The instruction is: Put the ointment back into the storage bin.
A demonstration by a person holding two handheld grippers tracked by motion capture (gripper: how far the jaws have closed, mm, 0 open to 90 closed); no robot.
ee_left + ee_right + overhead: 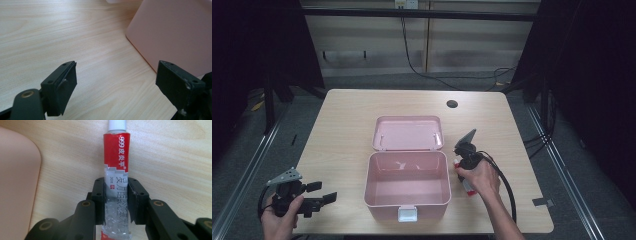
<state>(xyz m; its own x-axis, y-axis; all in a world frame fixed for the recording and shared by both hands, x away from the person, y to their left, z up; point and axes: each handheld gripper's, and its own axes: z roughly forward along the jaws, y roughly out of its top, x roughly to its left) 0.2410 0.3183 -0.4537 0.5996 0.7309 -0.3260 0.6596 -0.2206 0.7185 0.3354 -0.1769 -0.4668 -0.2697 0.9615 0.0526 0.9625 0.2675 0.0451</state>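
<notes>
Pink plastic storage box [407, 182], its hinged lid [408, 132] thrown back, sits mid-desk toward the near edge. Just beside its right wall, the right gripper [116, 195] has its jaws closed on a red-and-silver ointment tube with a white cap [117, 170], low over the pale wooden desk [347, 115]; the print is legible from the right gripper view. Likely next: carry it over the rim into the box. The left gripper [116, 82] waits wide open, empty, near the near-left corner.
</notes>
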